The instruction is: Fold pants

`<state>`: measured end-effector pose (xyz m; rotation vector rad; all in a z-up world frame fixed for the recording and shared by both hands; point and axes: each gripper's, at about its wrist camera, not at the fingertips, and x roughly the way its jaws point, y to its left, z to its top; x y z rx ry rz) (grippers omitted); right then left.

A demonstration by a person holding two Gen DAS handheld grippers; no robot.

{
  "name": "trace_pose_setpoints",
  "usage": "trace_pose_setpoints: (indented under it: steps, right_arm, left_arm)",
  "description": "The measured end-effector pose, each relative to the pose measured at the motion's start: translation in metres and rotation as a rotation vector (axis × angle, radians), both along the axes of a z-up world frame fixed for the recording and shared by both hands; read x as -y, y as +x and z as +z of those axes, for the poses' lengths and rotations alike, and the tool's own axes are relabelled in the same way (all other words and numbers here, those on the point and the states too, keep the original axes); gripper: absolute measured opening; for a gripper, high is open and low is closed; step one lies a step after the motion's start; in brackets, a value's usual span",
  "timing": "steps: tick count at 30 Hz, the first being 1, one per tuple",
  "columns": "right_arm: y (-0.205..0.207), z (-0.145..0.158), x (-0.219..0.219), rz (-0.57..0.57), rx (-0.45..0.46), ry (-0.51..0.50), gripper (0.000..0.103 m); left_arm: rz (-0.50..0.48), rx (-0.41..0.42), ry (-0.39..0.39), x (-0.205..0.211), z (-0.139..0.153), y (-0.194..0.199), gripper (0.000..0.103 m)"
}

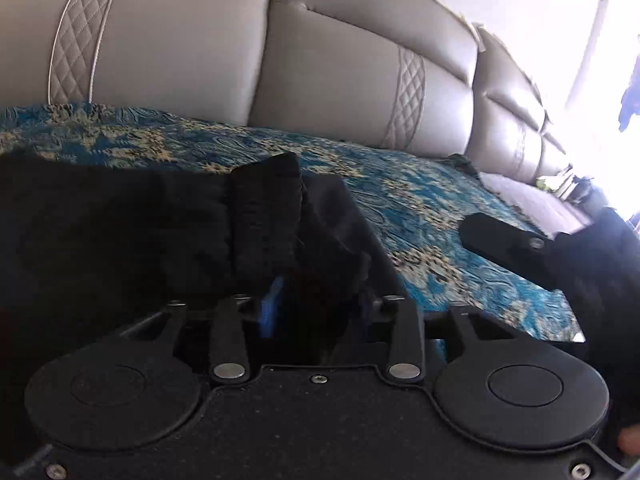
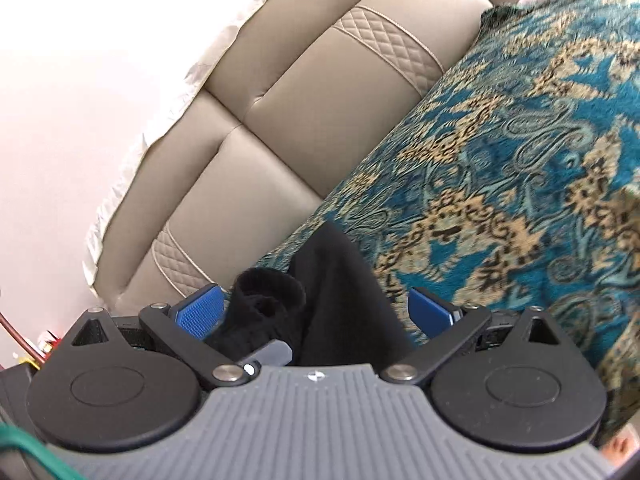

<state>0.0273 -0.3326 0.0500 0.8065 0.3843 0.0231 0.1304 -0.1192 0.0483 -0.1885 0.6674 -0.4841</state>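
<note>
A grey leather sofa draped with a teal-and-gold patterned throw. Black pants lie bunched on the throw, one ribbed cuff curled open. The left gripper is clamped on a fold of the pants; the right gripper is spread wide, the pants lying between its blue pads.

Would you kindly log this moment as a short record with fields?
garment: black pants, bunched
surface: blue patterned throw over a beige sofa
left gripper: fingers close together, dark cloth between them; grip looks shut on the pants
right gripper: jaws apart, blue pads either side of a cuff
fold: unfinished
</note>
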Motion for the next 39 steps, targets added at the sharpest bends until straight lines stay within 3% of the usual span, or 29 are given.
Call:
trace_pose_setpoints:
  steps: [2, 6, 10, 12, 13, 14, 16, 17, 21, 24, 28, 39]
  right_arm:
    - [-0.003, 0.000, 0.000, 0.003, -0.003, -0.035, 0.103]
    - [-0.009, 0.002, -0.013, 0.029, 0.012, -0.120, 0.103]
    - [-0.013, 0.001, -0.027, 0.055, 0.004, -0.160, 0.103]
    - [-0.013, -0.001, -0.034, 0.060, -0.013, -0.197, 0.103]
    - [-0.013, -0.002, -0.037, 0.066, -0.022, -0.218, 0.103]
    - [-0.013, -0.002, -0.043, 0.074, -0.035, -0.254, 0.103]
    - [-0.014, -0.003, -0.057, 0.096, -0.044, -0.334, 0.101]
    - [-0.015, -0.003, -0.064, 0.108, -0.042, -0.377, 0.099]
    - [-0.019, -0.003, -0.088, 0.120, -0.028, -0.490, 0.091]
    - [-0.016, -0.005, -0.096, 0.143, -0.041, -0.497, 0.086]
    - [-0.012, -0.010, -0.102, 0.146, -0.063, -0.498, 0.081]
    - [0.012, -0.012, -0.117, 0.100, -0.116, -0.518, 0.080]
  left_arm:
    - [-0.018, 0.021, -0.001, -0.007, 0.005, -0.003, 0.072]
    - [-0.025, 0.073, 0.017, -0.033, 0.023, -0.019, 0.077]
    - [0.041, 0.121, 0.040, -0.068, 0.033, -0.040, 0.082]
    - [0.100, 0.116, 0.044, -0.088, 0.037, -0.041, 0.077]
    - [0.145, 0.111, 0.048, -0.099, 0.035, -0.040, 0.066]
    - [0.178, 0.101, 0.050, -0.108, 0.034, -0.039, 0.047]
    - [0.254, 0.072, 0.067, -0.125, 0.029, -0.034, 0.032]
    - [0.282, 0.068, 0.078, -0.131, 0.026, -0.033, 0.029]
    - [0.345, 0.060, 0.139, -0.143, 0.014, -0.028, 0.029]
    - [0.360, 0.006, 0.221, -0.140, 0.002, -0.021, 0.029]
    - [0.354, 0.045, 0.325, -0.127, -0.005, -0.018, 0.032]
    - [0.341, 0.047, 0.323, -0.127, -0.006, -0.019, 0.035]
